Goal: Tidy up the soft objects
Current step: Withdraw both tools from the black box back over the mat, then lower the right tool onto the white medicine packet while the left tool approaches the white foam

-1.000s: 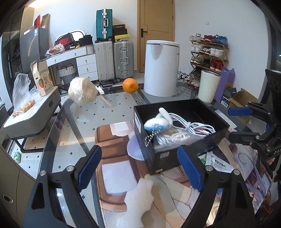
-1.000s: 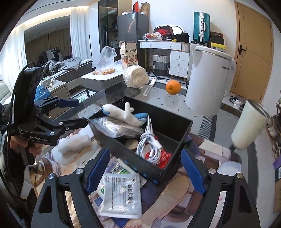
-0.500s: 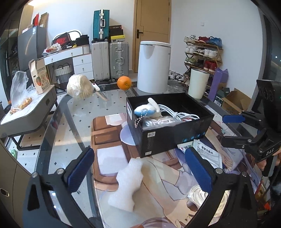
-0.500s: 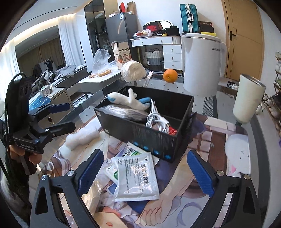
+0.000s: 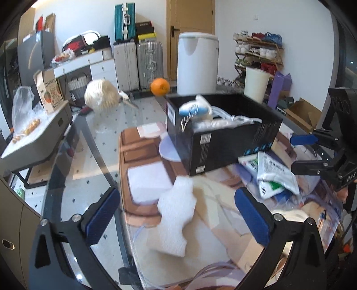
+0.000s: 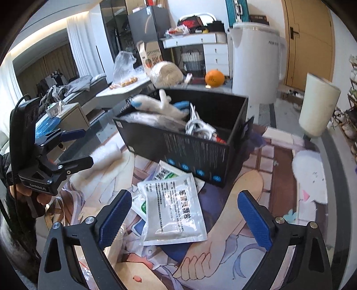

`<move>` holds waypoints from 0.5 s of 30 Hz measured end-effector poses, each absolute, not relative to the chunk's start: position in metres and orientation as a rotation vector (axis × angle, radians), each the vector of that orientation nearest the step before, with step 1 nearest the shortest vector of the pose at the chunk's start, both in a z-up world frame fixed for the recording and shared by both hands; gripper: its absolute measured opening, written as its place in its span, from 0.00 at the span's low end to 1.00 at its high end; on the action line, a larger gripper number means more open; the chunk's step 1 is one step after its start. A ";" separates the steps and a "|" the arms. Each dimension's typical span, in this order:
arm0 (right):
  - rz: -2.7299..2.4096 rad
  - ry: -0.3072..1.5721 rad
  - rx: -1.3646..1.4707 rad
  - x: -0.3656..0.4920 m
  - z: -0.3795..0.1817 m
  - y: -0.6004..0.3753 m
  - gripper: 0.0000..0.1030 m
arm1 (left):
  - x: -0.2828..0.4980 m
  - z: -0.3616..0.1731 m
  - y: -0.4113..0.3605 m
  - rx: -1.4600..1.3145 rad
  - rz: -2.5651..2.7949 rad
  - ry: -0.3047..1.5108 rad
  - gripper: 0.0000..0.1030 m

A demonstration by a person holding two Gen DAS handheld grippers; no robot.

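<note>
From my feed I saw an orange [image 5: 160, 87] sitting at the far end of the glass table [image 5: 107, 133], near a wrapped pale round bundle [image 5: 101, 96]. Behind them stood a tall white bin [image 5: 197, 63] and a smaller cream cylinder [image 5: 255, 83]. Two silver suitcases [image 5: 138, 63] lined the back wall with a teal suitcase [image 5: 125, 21] stacked above, beside a wooden door [image 5: 191, 16]. A shoe rack [image 5: 258, 52] filled the right corner, and a printed carton [image 6: 151, 56] stood by a clear plastic bag [image 6: 123, 65]
</note>
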State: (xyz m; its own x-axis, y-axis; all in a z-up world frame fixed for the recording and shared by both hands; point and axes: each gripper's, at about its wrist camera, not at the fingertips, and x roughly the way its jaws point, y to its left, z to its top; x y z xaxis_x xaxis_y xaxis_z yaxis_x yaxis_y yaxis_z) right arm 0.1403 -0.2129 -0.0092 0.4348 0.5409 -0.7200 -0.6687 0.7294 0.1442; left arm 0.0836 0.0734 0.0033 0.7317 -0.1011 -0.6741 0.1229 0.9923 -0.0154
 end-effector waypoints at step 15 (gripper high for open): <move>0.787 0.923 -0.193 0.144 -0.032 -0.200 0.94 | 0.090 -0.019 0.076 0.038 -0.154 0.858 1.00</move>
